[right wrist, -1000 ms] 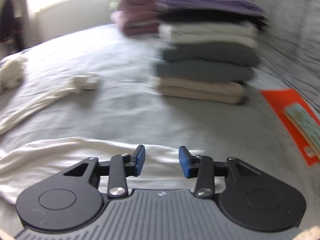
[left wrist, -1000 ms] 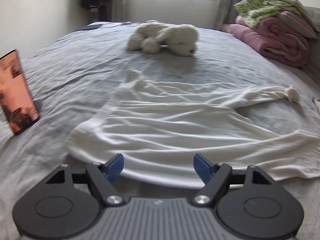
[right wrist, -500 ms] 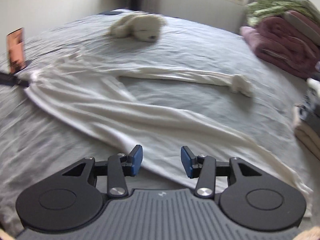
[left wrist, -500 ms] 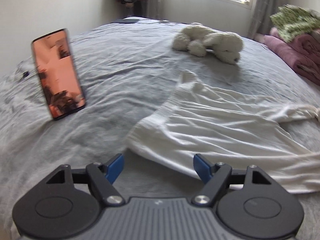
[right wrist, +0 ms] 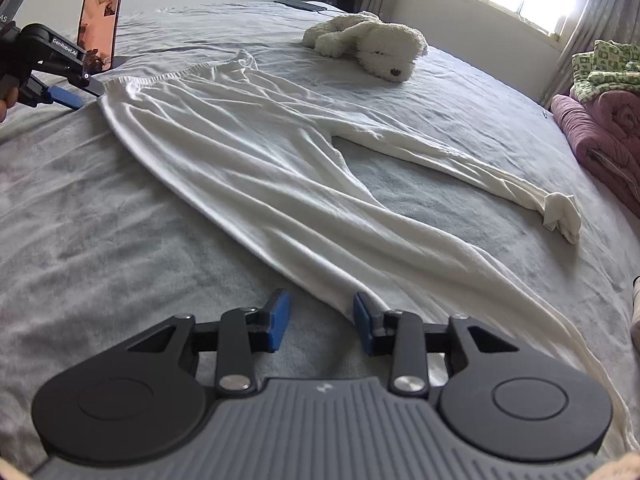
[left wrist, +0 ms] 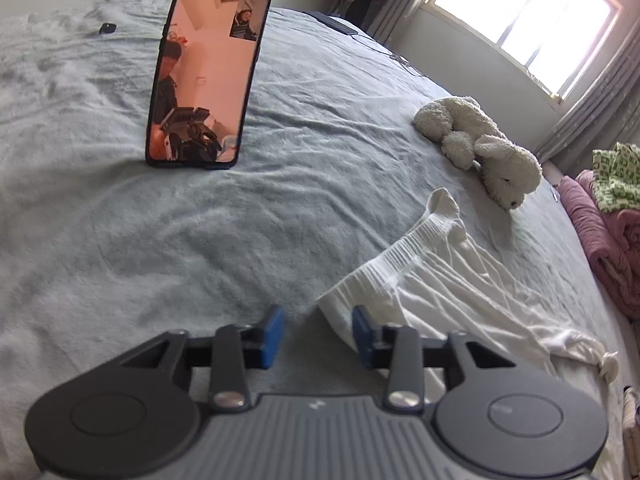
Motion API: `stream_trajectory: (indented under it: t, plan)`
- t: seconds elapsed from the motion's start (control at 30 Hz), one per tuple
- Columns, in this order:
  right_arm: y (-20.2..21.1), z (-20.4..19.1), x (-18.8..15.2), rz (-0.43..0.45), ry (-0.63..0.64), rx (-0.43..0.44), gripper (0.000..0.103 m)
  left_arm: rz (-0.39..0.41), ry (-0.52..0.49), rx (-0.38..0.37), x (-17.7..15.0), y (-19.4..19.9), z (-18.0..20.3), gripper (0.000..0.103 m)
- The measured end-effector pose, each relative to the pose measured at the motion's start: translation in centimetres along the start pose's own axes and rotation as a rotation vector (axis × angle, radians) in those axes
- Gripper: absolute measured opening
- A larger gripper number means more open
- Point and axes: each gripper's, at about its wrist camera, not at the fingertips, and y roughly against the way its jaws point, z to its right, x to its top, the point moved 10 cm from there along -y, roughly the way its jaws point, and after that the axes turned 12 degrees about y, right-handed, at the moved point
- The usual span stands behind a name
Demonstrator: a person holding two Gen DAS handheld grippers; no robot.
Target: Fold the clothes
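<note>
I see a pair of white trousers point(right wrist: 256, 168) spread across the grey bed point(right wrist: 100, 240), waistband toward the phone point(left wrist: 208, 68) that stands upright on the cover, legs running toward the pink folded quilts point(right wrist: 600, 140). A white plush dog point(right wrist: 368, 44) lies beyond the trousers, clear of them.

My left hand-held gripper point(left wrist: 318, 334) tilts down at the near corner of the waistband. Its jaws are closing, and the corner of the fabric sits between the blue pads point(left wrist: 362, 336), which do not yet press on it. In the right wrist view this gripper shows at the far left edge, at the waistband corner.

My right hand-held gripper point(right wrist: 320, 324) also tilts down, over the edge of the near trouser leg. Its jaws are closing too, with the fabric edge just beside the right pad and a gap still showing.
</note>
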Motion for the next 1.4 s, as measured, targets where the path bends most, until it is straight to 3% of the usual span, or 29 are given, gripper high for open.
stream_trajectory:
  t: [0.07,0.23,0.43,0.57,0.7,0.77,0.83,0.87,0.97,1.07,1.1,1.13,1.17,1.33,1.4]
  plan:
    - [-0.1,-0.1,0.2,0.008,0.012,-0.011,0.021,-0.006,0.011,-0.007,-0.1,-0.4,0.1,0.011]
    - [-0.3,0.0,0.4,0.013,0.035,-0.053,0.000,0.018,-0.009,0.010,-0.2,-0.3,0.4,0.008]
    - [2.1,-0.1,1.5,0.041,0.021,-0.005,0.000,0.032,-0.019,0.026,0.2,0.7,0.1,0.000]
    - [4.6,-0.5,2.0,0.051,0.001,0.049,0.000,0.076,-0.048,0.054,1.3,2.2,-0.5,0.000]
    - [5.6,-1.8,1.5,0.030,0.017,0.092,0.000,0.022,-0.030,0.005,1.1,2.6,-0.8,0.000]
    - [5.5,-2.2,1.0,0.012,0.041,0.083,0.000,-0.022,0.016,-0.036,0.5,2.2,-0.7,0.005]
    - [4.9,-2.5,0.2,-0.017,0.052,0.083,0.000,-0.052,0.055,-0.057,-0.1,1.6,-0.6,0.024]
    - [4.5,-2.7,-0.1,-0.032,0.055,0.088,0.000,-0.060,0.073,-0.064,-0.4,1.3,-0.4,0.029]
    - [3.7,-3.2,-0.9,-0.064,0.076,0.095,0.000,-0.069,0.112,-0.076,-0.9,0.4,0.1,0.034]
    - [3.0,-3.7,-1.4,-0.088,0.111,0.102,0.001,-0.044,0.111,-0.051,-1.2,-0.1,0.3,0.031]
    - [2.9,-3.8,-1.5,-0.090,0.129,0.102,0.002,-0.029,0.100,-0.036,-1.2,-0.3,0.4,0.025]
    - [2.9,-4.0,-1.4,-0.082,0.153,0.095,0.004,-0.012,0.089,-0.021,-1.3,-0.4,0.5,0.020]
    - [2.8,-4.1,-1.4,-0.077,0.173,0.087,0.014,0.004,0.078,-0.006,-1.3,-0.4,0.5,0.019]
    - [3.0,-4.5,-0.2,-0.024,0.158,0.109,0.016,0.047,0.043,0.027,-1.5,-0.4,0.6,0.011]
    - [2.9,-4.8,0.4,0.007,0.120,0.134,0.029,0.056,0.032,0.035,-1.5,-0.4,0.6,0.007]
